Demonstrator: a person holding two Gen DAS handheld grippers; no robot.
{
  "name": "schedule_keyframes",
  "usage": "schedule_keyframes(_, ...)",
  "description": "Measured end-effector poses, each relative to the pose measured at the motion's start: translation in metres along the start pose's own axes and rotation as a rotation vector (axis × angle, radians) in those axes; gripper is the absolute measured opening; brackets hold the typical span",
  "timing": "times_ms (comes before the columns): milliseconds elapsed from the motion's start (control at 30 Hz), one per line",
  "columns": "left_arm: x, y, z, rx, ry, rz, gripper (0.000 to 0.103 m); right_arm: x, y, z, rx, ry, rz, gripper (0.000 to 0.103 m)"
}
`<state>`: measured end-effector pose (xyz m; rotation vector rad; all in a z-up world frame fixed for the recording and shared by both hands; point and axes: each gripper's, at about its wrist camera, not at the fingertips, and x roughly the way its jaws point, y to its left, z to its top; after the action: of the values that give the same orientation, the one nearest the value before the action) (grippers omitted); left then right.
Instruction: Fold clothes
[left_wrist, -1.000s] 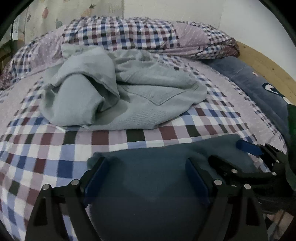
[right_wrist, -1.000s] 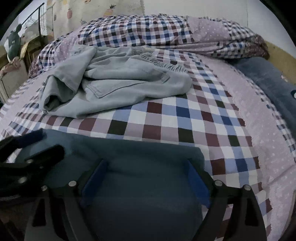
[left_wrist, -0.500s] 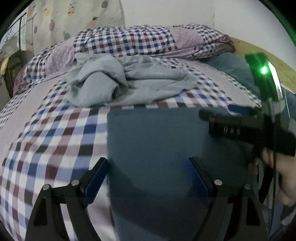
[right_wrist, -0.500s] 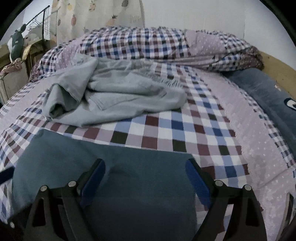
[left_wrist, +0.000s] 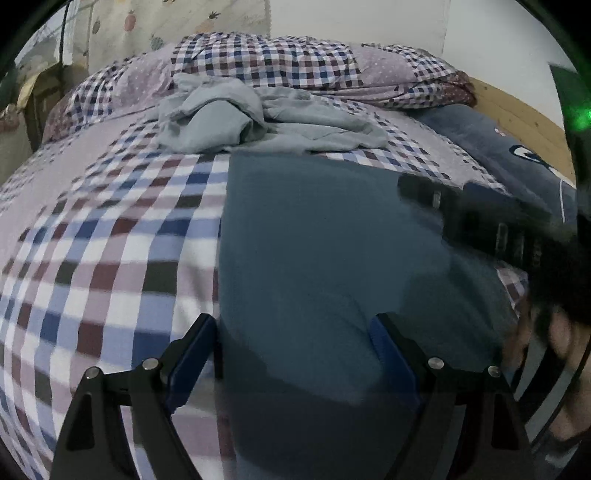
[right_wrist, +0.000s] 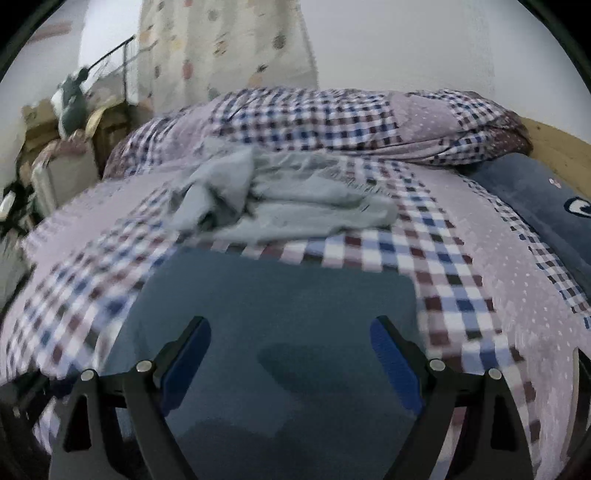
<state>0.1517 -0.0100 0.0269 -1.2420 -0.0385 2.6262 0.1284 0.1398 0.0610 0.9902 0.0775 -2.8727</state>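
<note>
On bed (left_wrist: 110, 229), blue cloth (left_wrist: 314, 240) lies flat; jaws of L gripper (left_wrist: 291, 354) & R gripper (right_wrist: 291, 354) are spread, empty. Next: grey heap (right_wrist: 280, 199) to be reached, gripped.

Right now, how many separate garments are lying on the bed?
2. A dark blue garment lies spread flat at the near edge, under both sets of open jaws; a crumpled light grey garment lies farther back, near the checked duvet. More may be hidden.

No readable text, labels, brands or numbers anywhere in either view.
</note>
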Motion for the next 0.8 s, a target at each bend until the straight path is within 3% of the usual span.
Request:
schedule_keyframes(133, -0.011, 0.001, -0.011, -0.007, 0.011, -0.014, 0.088, -0.013, 0.005, -0.032, -0.003, 0.048, -0.012, 0.091)
schedule_keyframes(300, -0.016, -0.005, -0.032, 0.053, 0.036, -0.014, 0.089, -0.029, 0.001, -0.068, 0.037, 0.099, -0.035, 0.091)
schedule_keyframes(600, -0.027, 0.003, -0.049, 0.011, 0.080, -0.069, 0.089, -0.064, -0.013, -0.101, 0.075, 0.142, -0.100, 0.091)
schedule_keyframes(800, -0.033, 0.013, -0.060, -0.042, 0.113, -0.129, 0.089, -0.086, -0.019, -0.117, 0.096, 0.181, -0.091, 0.091)
